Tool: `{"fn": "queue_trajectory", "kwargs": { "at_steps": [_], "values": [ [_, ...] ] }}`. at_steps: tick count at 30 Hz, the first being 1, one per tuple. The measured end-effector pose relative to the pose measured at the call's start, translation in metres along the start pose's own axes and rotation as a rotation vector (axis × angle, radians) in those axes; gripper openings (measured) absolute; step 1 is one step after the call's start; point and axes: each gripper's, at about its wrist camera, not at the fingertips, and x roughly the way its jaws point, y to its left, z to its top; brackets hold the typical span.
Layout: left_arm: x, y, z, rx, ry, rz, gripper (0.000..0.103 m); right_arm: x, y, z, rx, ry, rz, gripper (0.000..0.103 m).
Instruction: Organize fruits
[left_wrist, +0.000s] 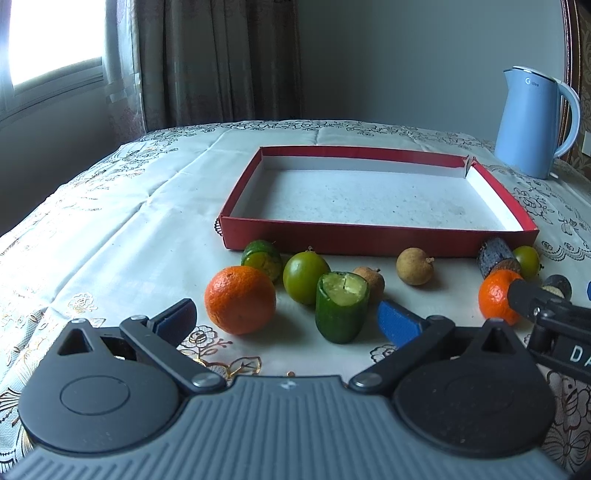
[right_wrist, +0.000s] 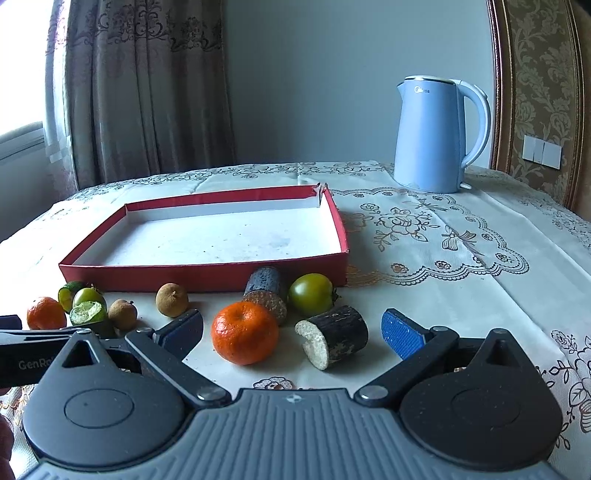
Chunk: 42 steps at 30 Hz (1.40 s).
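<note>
The left gripper (left_wrist: 286, 321) is seen nearest in the left wrist view, with its jaws spread wide and nothing held between them. Just ahead of it an orange mandarin (left_wrist: 241, 299) and a green cut piece (left_wrist: 341, 306) with a pale, rough top are seen standing on the table (left_wrist: 110, 229). Behind them a round green fruit (left_wrist: 306, 277), a second green cut piece (left_wrist: 261, 259) and two small brown round fruits (left_wrist: 413, 271) are laid out in a loose row.

The right gripper (right_wrist: 291, 332) is also held with its jaws wide, and nothing is gripped. Between its blue pads a second orange mandarin (right_wrist: 244, 332) and a dark, bark-like cut chunk (right_wrist: 334, 336) with a white end are found. Another dark chunk (right_wrist: 266, 291) and a green round fruit (right_wrist: 311, 293) are placed just behind, close to the box wall.

A shallow red box (right_wrist: 207, 277) with a white inside is set behind all the fruit. No fruit is seen in it. A light blue kettle (right_wrist: 436, 136) is stood well apart at the far side of the table, which is covered with a pale flowered cloth (right_wrist: 443, 240).
</note>
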Motion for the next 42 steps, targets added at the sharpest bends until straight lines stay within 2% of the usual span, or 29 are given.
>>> {"fn": "queue_trajectory", "kwargs": {
  "at_steps": [17,21,24,27,32,34,42],
  "values": [
    [0.004,0.002,-0.001,-0.002,-0.002,-0.007,0.103,0.001,-0.001,-0.001,-0.009,-0.010,-0.011,0.103],
    [0.003,0.003,-0.003,0.029,-0.016,-0.006,0.103,0.000,-0.004,-0.001,-0.008,-0.013,-0.020,0.103],
    [0.000,0.010,-0.008,0.050,-0.018,0.012,0.103,0.000,-0.009,-0.001,-0.003,-0.017,-0.031,0.103],
    [-0.001,0.026,-0.012,0.016,-0.004,-0.009,0.103,0.001,-0.015,-0.002,0.012,-0.018,-0.036,0.103],
    [-0.013,0.046,-0.013,0.003,-0.048,-0.028,0.103,0.004,-0.019,-0.001,0.021,-0.019,-0.044,0.103],
    [-0.014,0.050,-0.012,0.009,-0.065,-0.011,0.103,0.004,-0.020,-0.001,0.021,-0.019,-0.044,0.103],
    [0.010,0.054,-0.002,0.004,-0.010,-0.017,0.103,0.005,-0.024,-0.003,0.015,-0.019,-0.064,0.103]
  ]
}}
